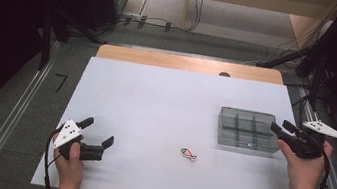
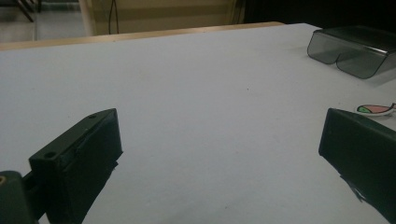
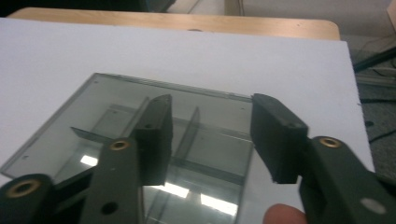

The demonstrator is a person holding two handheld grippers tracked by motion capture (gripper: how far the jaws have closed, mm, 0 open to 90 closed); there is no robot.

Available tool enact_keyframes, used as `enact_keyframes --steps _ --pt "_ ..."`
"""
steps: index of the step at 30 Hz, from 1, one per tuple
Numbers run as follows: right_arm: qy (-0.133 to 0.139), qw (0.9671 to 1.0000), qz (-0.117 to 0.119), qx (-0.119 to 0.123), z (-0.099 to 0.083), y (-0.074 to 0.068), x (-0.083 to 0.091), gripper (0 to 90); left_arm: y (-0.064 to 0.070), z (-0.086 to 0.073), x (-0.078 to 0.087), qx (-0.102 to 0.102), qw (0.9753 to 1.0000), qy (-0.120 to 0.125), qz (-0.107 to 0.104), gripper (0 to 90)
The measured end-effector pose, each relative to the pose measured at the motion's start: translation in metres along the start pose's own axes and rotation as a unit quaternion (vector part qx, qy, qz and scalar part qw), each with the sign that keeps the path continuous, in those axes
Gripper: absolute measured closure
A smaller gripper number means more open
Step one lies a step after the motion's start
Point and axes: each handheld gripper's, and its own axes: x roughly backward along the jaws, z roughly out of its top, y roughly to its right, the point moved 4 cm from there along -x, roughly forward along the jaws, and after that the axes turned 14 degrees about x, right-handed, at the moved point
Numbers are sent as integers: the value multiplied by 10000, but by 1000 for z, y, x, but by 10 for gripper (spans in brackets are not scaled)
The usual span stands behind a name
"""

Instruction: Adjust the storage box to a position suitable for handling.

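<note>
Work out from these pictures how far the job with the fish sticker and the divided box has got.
Nothing looks done yet: the fish sticker lies loose on the white table, apart from the divided box, whose compartments look empty. In hand: the right hand-held gripper hangs open over the box's right edge, and the left hand-held gripper sits open near the table's left corner, gripping nothing. Probably left: picking up the sticker and putting it in a compartment.

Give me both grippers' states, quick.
Left gripper: open, holding nothing, low over the white table, the fish sticker off to its right.
Right gripper: open, empty, at the clear divided box.
</note>
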Motion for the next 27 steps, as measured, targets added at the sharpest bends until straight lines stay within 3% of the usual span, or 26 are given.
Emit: enact_keyframes --steps 1,6,13,19,27 --pt "-127 9999 -99 31 -4 5 -2 575 0 0 0 -1 10000 -3 0 0" --pt "-336 9990 -287 8 -15 17 -8 694 0 0 0 -2 10000 -21 10 0" --pt "-438 9985 -289 -143 -29 31 -15 830 1 0 -1 -13 10000 -41 -42 0" --pt "-580 9976 -325 -173 -39 35 -22 856 1 -1 -1 -28 10000 -53 -42 0" --pt "-671 9972 -77 -312 -54 34 -32 875 2 -1 -1 -35 10000 -59 -27 0"
